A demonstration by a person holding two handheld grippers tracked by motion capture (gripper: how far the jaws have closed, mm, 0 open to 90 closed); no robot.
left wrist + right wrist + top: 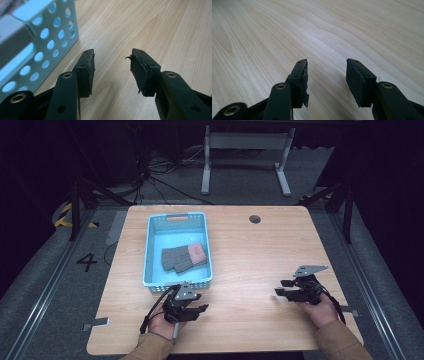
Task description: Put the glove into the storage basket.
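Note:
A light blue perforated basket (pixel 150 251) stands on the left half of the wooden table (pixel 250 250). Inside it lies a pair of grey knitted gloves (pixel 176 258) with a pink cuff. My left gripper (pixel 201 309) is low over the table just in front of the basket's near right corner, open, with nothing between its jaws. In the left gripper view the gripper (pixel 112 53) has the basket wall (pixel 50 32) close on its left. My right gripper (pixel 280 288) is near the table's right front, jaws pointing left, open and empty; the right gripper view shows the gripper (pixel 327 61) over bare wood.
A dark round cable hole (pixel 255 219) sits near the table's far edge. Beyond the table stand a white desk frame (pixel 245 155) and loose cables on the floor. Metal floor rails run along both sides of the table.

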